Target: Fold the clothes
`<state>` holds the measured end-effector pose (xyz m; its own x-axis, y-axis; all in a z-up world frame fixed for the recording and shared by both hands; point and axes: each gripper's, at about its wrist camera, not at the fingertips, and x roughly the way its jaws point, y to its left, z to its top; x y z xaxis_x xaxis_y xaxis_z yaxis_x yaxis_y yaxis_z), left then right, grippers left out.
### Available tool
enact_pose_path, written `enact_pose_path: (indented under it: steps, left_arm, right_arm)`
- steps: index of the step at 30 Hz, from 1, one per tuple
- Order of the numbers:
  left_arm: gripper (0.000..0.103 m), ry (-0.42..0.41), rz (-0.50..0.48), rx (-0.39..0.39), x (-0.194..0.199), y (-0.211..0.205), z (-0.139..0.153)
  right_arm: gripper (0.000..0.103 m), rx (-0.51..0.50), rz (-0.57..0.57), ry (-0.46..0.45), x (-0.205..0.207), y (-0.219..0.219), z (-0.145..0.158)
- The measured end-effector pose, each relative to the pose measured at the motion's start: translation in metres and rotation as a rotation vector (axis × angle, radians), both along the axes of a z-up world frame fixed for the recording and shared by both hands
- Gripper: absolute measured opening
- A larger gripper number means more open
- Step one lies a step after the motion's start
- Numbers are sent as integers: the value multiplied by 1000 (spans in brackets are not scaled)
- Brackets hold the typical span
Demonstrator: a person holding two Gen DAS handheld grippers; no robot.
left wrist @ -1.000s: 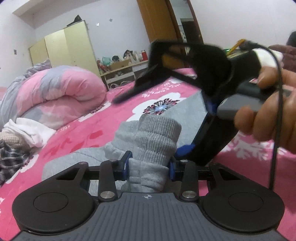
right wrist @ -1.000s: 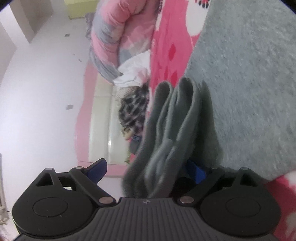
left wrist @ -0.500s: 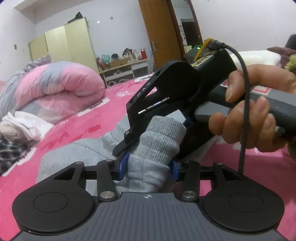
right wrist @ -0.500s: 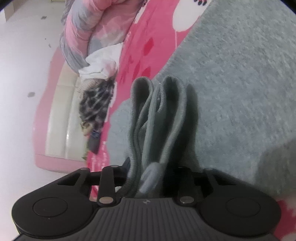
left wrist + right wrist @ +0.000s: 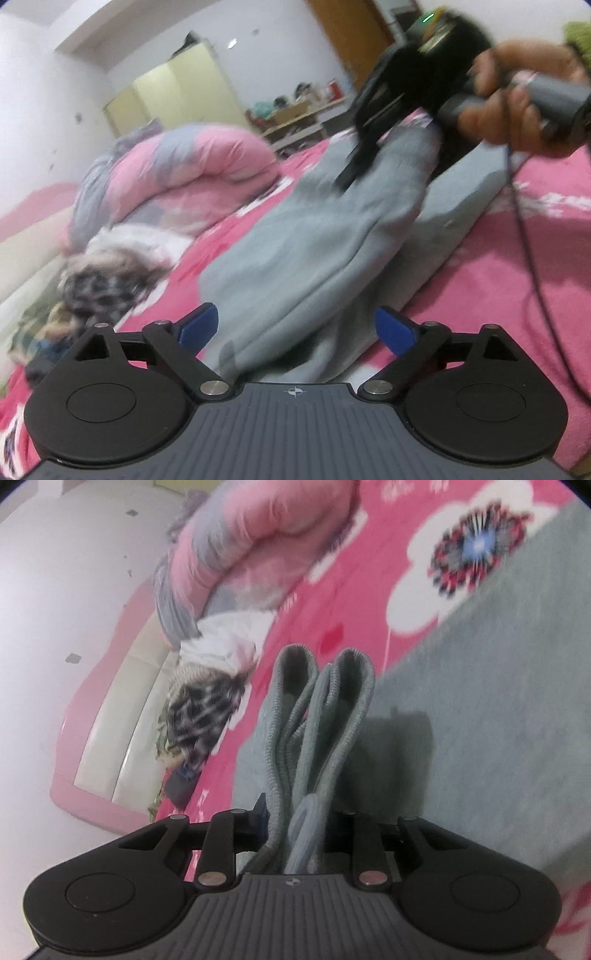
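Grey fleece, soft and thick, is what you are handling, and it will sag wherever you are not holding it. Nearest your left gripper (image 5: 295,330) the jaws stand wide apart with nothing between them; the grey sweatshirt (image 5: 306,236) droops just in front of the blue pads and lies across the pink bedsheet (image 5: 491,266). Your right gripper (image 5: 303,819) is closed tight on the bunched ribbed cuff (image 5: 325,701), whose knit edges stick up in loops beyond the fingers. In the left view you can see that same right gripper (image 5: 364,155), held in your hand (image 5: 517,107), lifting one end of the garment clear of the bed.

The cloth looks light but bulky, not slippery, and nothing about it can break. The ribbing is the firmest part, so it gives a sure bite; plain fleece will stretch and slip into folds. For a second hold, take a seam or hem edge rather than the middle of a panel.

Further off lie a checked garment (image 5: 199,705) and a white one (image 5: 221,646), then the rolled pink quilt (image 5: 177,170).
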<state>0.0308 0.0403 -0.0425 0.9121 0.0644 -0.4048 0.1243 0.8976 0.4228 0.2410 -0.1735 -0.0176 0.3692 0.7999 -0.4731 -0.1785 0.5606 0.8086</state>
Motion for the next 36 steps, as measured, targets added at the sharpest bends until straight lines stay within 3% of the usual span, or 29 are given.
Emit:
enact_pose_path:
  steps: [6,18,24,31,36]
  left_arm:
    - [93,50,43,-58,12,5,3]
    - [93,109,35,-31,20,-11,-6]
    - [93,119,20,-28,26,-14,-4]
    - [93,151,-27,-95,39,-24,7]
    - [93,162,-74,-93,48,-39,9]
  right_arm:
    - [26,-17,-80,-51,0,-33,13]
    - [26,-69,-106,-77,2,-41,6]
    - [26,-231,-104,-182,5,-35,18]
    - [25,-408,-143,-278,22,-66,35]
    - [25,-534,-171,-345,34,-88,47]
